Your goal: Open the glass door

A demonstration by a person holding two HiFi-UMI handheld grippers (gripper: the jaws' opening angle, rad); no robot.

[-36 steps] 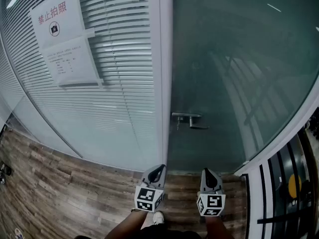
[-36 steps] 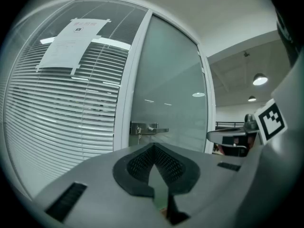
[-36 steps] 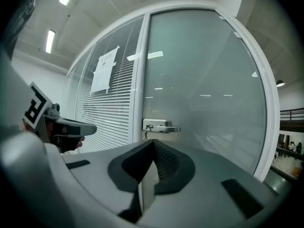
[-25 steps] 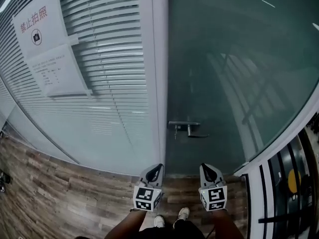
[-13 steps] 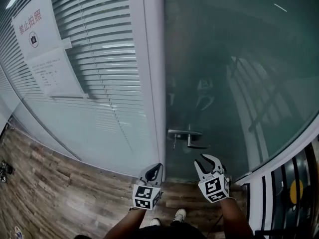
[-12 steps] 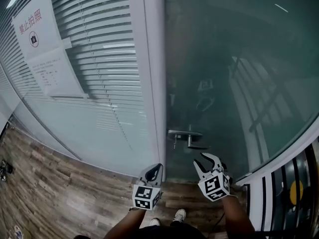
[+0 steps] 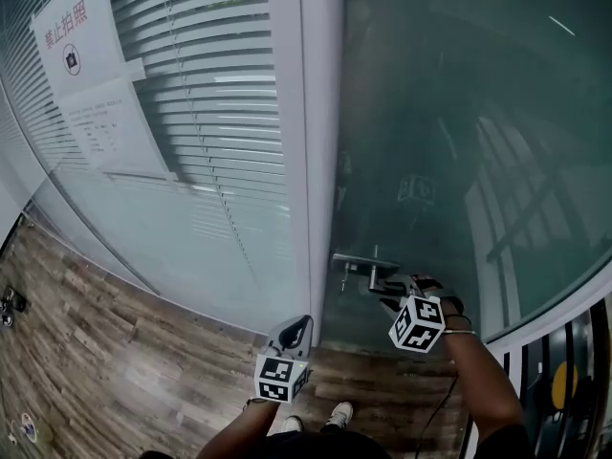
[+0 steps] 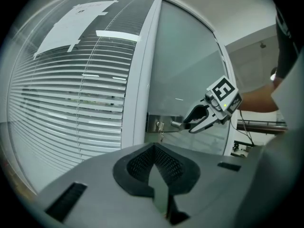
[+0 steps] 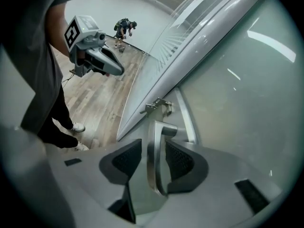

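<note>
Reaching in with the right gripper [image 7: 390,291] is what's new. A second ago it sat low beside its partner with the jaws together; now it has swung forward and rolled over onto the lever handle [image 9: 156,141] of the glass door [image 7: 449,142]. Its jaws are opening, and the right gripper view shows the lever running straight down the gap between the two pads, with a sliver of daylight on either side. So I have it straddled, not clamped. The left gripper [image 7: 298,331] has hardly shifted. It hangs low in front of me with its jaws together and nothing in them, pointing roughly at the white door frame [image 7: 320,113].

The door itself is shut, its edge tight against that frame, and the handle plate sits on the glass just right of it. A key [image 8: 160,127] hangs in the lock beside the lever.

For the task, I judge the approach done and the grasp not yet made. I need to close on the lever first, then press it down and draw the door—an early pull would likely just slip off the smooth metal.
</note>
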